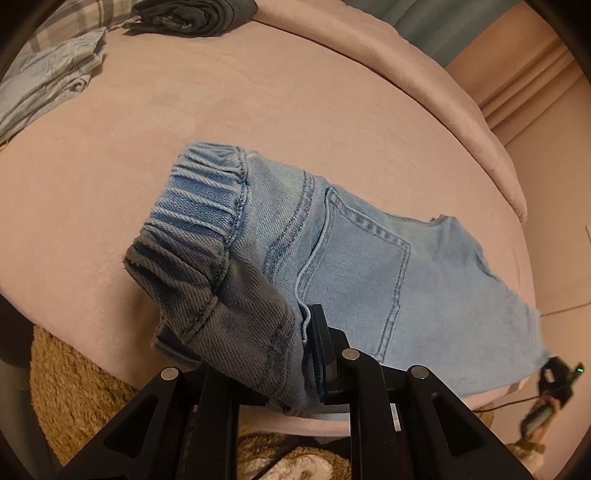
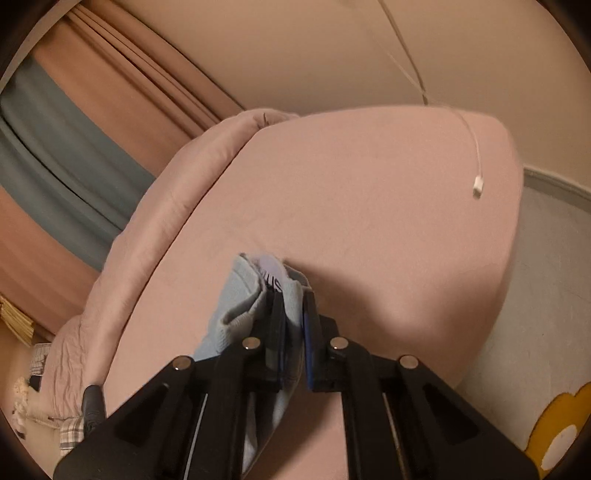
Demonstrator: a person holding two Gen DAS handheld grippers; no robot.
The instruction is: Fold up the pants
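Light blue denim pants [image 1: 354, 258] hang stretched above a pink bed [image 1: 221, 110]. The elastic waistband is at the left and a back pocket faces me. My left gripper [image 1: 295, 354] is shut on the waistband corner; the cloth drapes over its left finger. My right gripper [image 1: 554, 376] shows small at the far right of the left wrist view, at the pants' other end. In the right wrist view my right gripper [image 2: 291, 325] is shut on a bunched edge of the pants [image 2: 236, 310], with a white label sticking out above the fingers.
Folded dark clothes [image 1: 195, 16] and light striped garments [image 1: 48, 81] lie at the bed's far left. A pink duvet roll [image 2: 155, 192] lines the far edge. A white charging cable [image 2: 476, 184] dangles over the bed. A brown fuzzy rug [image 1: 74, 387] lies below.
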